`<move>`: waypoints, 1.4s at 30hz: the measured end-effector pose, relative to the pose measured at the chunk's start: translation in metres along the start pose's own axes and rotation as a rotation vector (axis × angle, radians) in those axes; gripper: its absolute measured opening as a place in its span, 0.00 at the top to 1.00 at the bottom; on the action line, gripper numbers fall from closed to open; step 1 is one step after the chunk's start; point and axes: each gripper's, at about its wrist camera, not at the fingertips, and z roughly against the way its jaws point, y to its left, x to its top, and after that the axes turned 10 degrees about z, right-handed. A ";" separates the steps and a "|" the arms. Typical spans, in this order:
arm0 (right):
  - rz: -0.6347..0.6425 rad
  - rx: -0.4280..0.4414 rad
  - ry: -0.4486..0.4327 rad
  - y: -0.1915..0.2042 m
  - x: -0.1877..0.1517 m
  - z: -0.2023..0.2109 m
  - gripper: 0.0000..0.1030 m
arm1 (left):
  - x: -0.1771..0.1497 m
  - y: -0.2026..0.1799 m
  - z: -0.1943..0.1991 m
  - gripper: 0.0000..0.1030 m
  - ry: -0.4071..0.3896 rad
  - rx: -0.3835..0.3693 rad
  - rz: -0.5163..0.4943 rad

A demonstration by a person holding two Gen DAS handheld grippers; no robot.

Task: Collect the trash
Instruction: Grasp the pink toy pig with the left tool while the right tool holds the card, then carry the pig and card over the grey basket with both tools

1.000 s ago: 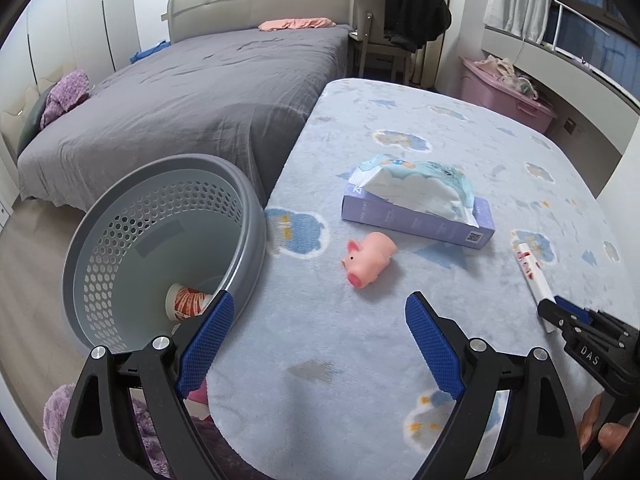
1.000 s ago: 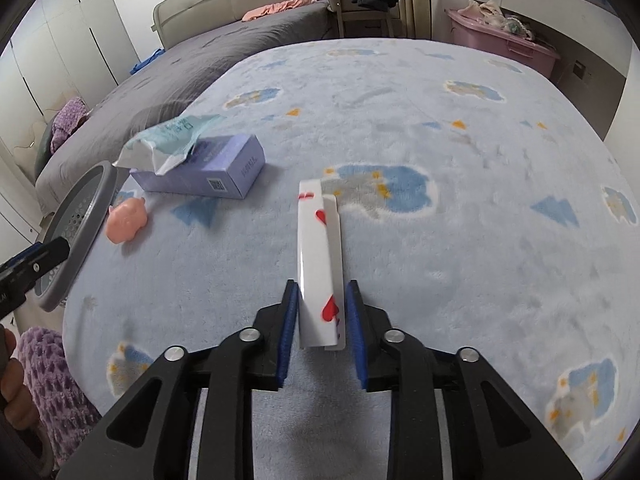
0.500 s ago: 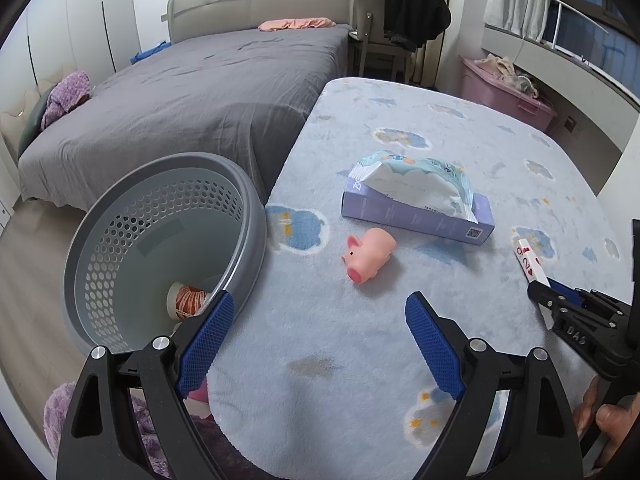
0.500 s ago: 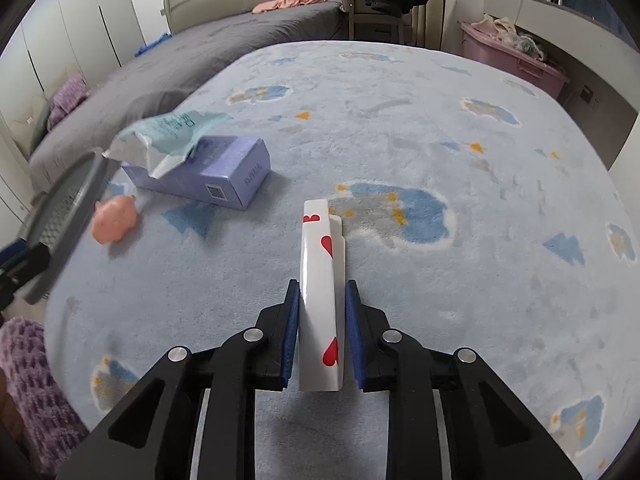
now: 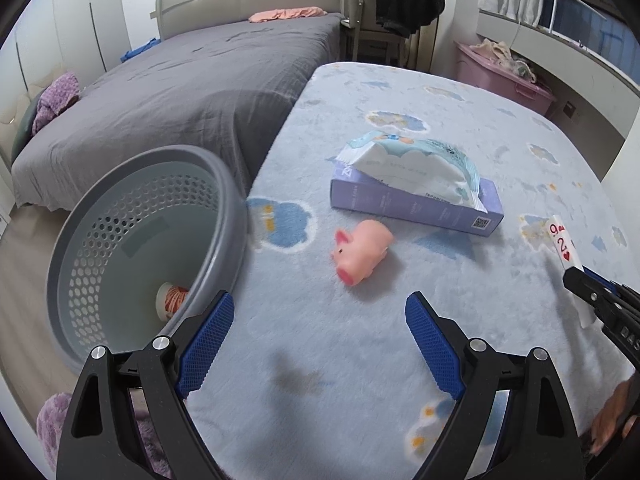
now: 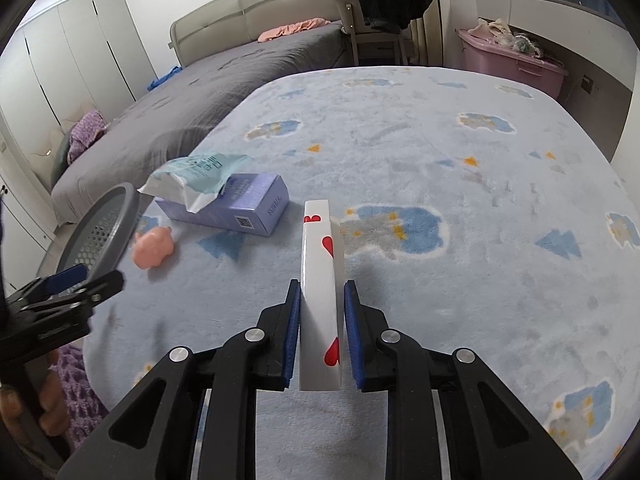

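My right gripper (image 6: 322, 286) is shut on a white card pack (image 6: 320, 264) printed with red hearts, holding it edge-up just above the blue blanket (image 6: 460, 300). From the left wrist view the same pack (image 5: 562, 246) sticks up from the right gripper (image 5: 580, 280) at the far right. My left gripper (image 5: 318, 300) hangs open over the blanket's near edge with nothing between its fingers. A grey perforated basket (image 5: 224, 184) leans against the blanket's left edge, with a paper cup (image 5: 172, 298) at its bottom. A pink pig toy (image 5: 362, 248) lies just beyond the left gripper.
A purple box (image 5: 416, 208) with a pack of wipes (image 5: 412, 160) on top lies behind the pig. A grey bed (image 5: 200, 92) stands to the left, a chair with dark clothes (image 5: 400, 0) behind, and a pink bin (image 5: 504, 76) at the back right.
The right gripper's jaws have closed on the card pack and raised it off the blanket, its far end tipped up. The left gripper has stayed where it was.
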 end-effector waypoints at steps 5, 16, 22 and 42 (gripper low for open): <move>-0.006 0.026 0.001 -0.001 0.000 -0.001 0.80 | 0.009 -0.011 -0.019 0.17 0.013 -0.010 -0.010; -0.009 0.047 0.011 -0.001 -0.001 -0.008 0.79 | 0.021 -0.018 -0.057 0.37 0.059 -0.033 -0.005; -0.012 0.049 0.013 -0.002 -0.001 -0.009 0.80 | 0.019 -0.021 -0.052 0.61 0.055 -0.062 -0.011; 0.096 0.116 -0.023 0.075 0.016 0.003 0.80 | 0.015 0.040 0.031 0.61 -0.119 -0.013 0.006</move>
